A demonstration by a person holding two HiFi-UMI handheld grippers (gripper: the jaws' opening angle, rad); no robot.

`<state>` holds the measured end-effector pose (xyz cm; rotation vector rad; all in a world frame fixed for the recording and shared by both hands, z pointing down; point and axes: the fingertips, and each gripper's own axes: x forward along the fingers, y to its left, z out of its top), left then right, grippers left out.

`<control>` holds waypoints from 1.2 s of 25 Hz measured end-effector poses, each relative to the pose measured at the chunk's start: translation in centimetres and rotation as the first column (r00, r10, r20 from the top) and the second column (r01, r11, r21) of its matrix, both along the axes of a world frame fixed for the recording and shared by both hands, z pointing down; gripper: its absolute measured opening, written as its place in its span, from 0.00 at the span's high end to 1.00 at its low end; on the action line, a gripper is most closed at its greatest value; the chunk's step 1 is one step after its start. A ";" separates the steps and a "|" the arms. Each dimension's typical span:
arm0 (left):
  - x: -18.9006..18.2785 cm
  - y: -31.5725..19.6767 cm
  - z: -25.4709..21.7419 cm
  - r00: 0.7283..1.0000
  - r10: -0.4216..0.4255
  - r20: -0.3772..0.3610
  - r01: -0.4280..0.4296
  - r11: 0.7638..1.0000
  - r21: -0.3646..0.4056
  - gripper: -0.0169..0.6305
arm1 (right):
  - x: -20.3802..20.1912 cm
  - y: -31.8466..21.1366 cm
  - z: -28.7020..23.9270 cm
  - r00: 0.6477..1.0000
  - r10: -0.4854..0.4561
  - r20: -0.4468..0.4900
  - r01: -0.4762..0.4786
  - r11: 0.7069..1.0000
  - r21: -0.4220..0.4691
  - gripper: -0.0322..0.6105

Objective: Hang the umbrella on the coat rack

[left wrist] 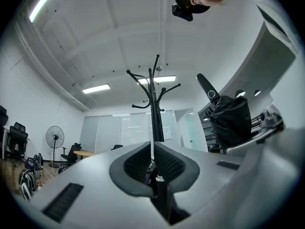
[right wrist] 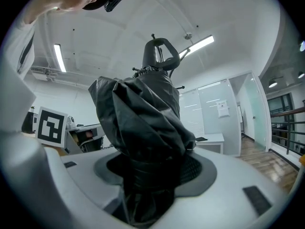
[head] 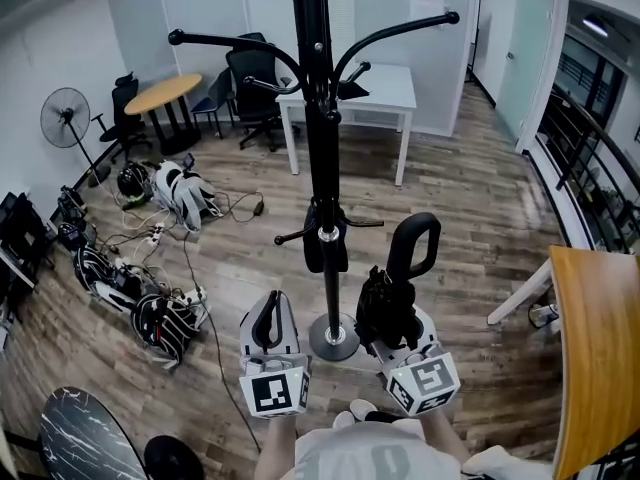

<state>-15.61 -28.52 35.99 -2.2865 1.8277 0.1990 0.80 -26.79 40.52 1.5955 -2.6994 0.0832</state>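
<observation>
Approach step; umbrella not yet hung.
7 o'clock: left grey gripper (head: 271,308), jaws drawn together, empty. 12 o'clock: tall black metal coat rack (head: 322,148). 5 o'clock: folded black fabric umbrella (head: 388,303) clamped upright in right gripper (head: 402,336). Next: lift loop handle (head: 415,240) over a hook (head: 400,30).

We wear a light grey top (head: 370,456). Our left gripper (head: 268,318) and right gripper (head: 398,320) are pale grey shells, their jaws lined with dark ribbed pads (left wrist: 169,165), each bearing a white cube (head: 275,392) with black square markers.
</observation>
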 end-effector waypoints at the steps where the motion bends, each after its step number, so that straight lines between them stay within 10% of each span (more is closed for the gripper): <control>1: 0.3 -0.1 -0.1 1.000 -0.003 -0.001 0.003 1.000 0.001 0.91 | 0.1 -0.2 0.1 1.000 -0.006 0.002 0.006 1.000 -0.001 0.52; 30: -3.4 0.6 -0.4 0.985 -0.173 -0.011 0.173 0.984 -0.039 0.91 | -3.0 -8.3 -9.4 0.996 -0.053 -0.075 0.059 0.995 0.085 0.52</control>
